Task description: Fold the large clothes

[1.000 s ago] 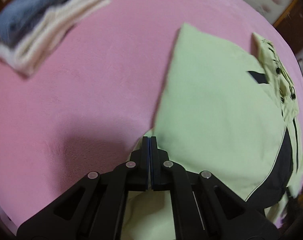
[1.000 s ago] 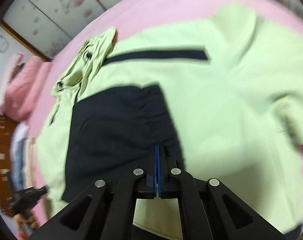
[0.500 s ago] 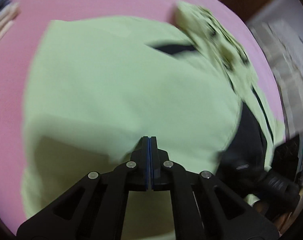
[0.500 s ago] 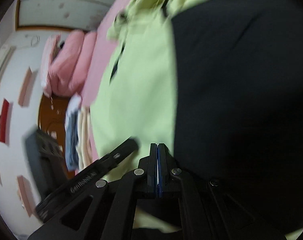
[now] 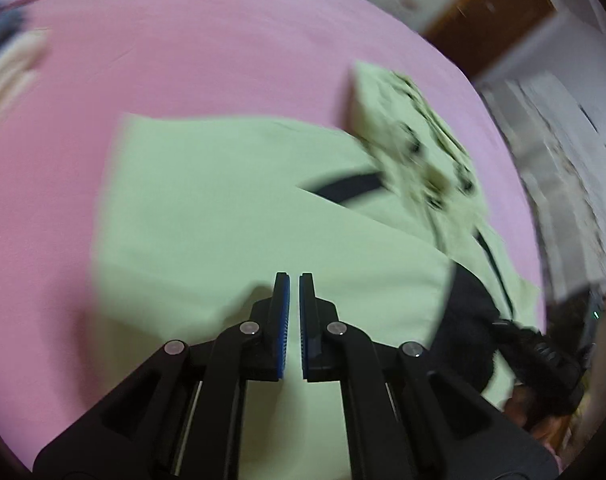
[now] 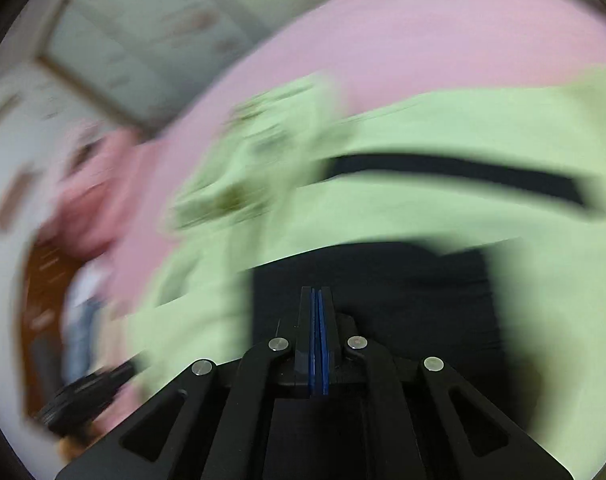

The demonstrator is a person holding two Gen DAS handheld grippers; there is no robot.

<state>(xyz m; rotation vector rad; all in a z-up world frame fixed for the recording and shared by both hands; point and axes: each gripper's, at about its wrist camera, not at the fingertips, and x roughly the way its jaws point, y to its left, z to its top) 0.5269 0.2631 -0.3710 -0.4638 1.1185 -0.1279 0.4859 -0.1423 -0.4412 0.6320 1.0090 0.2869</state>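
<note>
A light green jacket (image 5: 223, 200) with black panels lies spread on the pink bed (image 5: 183, 48), its buttoned collar (image 5: 415, 140) at the far right. My left gripper (image 5: 294, 280) hovers over the green cloth, its jaws a small gap apart with nothing between them. In the right wrist view my right gripper (image 6: 316, 292) is shut with nothing visibly held, over the jacket's black panel (image 6: 383, 272). A black stripe (image 6: 455, 176) crosses the green cloth beyond it. The right gripper's body (image 5: 543, 356) shows at the jacket's right edge. The view is blurred.
A stack of folded clothes (image 5: 7, 60) sits at the bed's far left. Pink pillows (image 6: 91, 188) lie at the head of the bed. Wooden furniture (image 5: 491, 12) and a patterned wall stand behind the bed.
Both views swung across the jacket. The left gripper's jaws, shut before, now stand slightly apart. The right gripper stayed shut and moved back, so the collar and stripe show again.
</note>
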